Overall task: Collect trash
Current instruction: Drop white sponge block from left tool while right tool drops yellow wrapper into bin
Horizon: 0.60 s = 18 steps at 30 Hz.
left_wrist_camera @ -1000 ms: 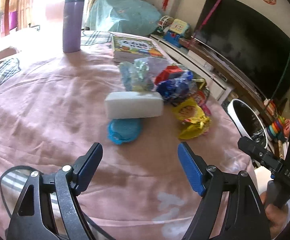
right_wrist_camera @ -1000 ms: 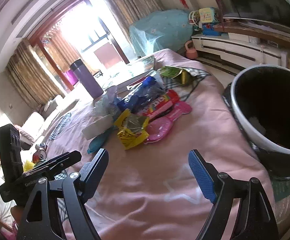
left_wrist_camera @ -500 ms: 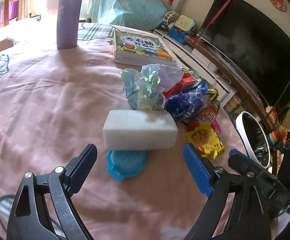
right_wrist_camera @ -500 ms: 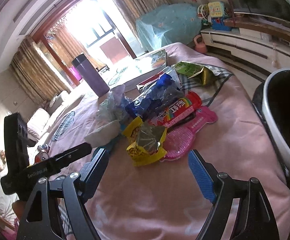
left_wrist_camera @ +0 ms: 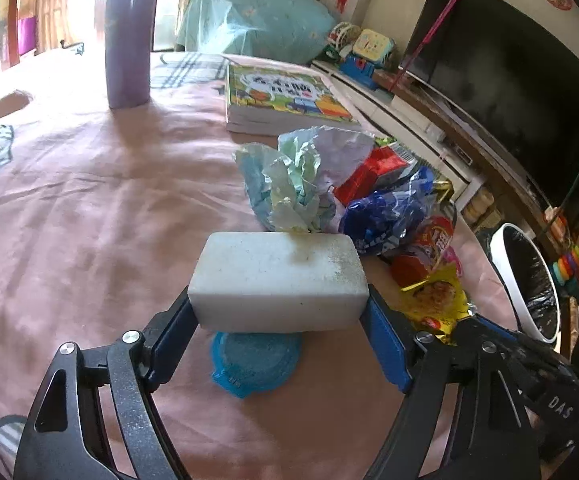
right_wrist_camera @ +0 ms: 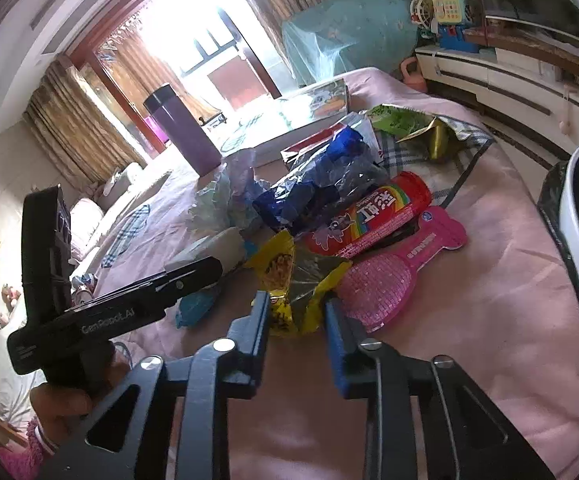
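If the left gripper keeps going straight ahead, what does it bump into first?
The white foam block. It already sits between the closing jaws of the left gripper; the crumpled paper probably comes next.

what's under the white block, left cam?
A blue lid-like disc lies on the pink cloth under the white block; its near half shows, the rest is covered. The left gripper jaws are closing on the block's ends.
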Each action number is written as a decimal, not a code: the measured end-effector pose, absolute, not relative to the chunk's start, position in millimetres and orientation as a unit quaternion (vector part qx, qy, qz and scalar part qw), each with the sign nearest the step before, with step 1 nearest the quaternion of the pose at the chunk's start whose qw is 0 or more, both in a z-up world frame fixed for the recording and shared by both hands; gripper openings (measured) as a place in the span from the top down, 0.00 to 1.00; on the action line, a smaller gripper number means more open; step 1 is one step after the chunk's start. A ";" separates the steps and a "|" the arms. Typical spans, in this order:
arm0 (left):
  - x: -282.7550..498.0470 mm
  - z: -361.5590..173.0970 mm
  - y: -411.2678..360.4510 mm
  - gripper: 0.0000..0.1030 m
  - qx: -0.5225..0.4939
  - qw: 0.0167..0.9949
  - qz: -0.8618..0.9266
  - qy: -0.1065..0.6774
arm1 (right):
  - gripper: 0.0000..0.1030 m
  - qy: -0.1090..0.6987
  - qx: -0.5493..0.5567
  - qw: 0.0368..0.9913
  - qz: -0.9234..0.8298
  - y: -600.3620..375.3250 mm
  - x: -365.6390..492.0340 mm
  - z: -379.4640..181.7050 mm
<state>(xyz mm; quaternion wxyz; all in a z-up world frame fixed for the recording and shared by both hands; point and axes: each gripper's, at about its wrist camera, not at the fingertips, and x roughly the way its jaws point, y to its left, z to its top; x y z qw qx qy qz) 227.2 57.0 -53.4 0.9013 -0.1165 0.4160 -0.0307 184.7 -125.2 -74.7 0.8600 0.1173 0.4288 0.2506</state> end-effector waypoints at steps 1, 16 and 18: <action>222.9 -50.6 57.5 0.22 -0.117 0.903 -0.032 0.412 | 0.82 0.426 0.120 0.861 0.251 -128.3 180.8 -72.3; 173.6 -20.4 -7.5 0.22 -0.083 0.911 -0.107 0.389 | 0.92 0.390 0.148 0.882 0.218 -186.6 142.2 -45.8; 170.8 -17.7 -21.3 0.22 -0.077 0.910 -0.122 0.388 | 0.92 0.386 0.155 0.884 0.211 -196.8 140.0 -42.5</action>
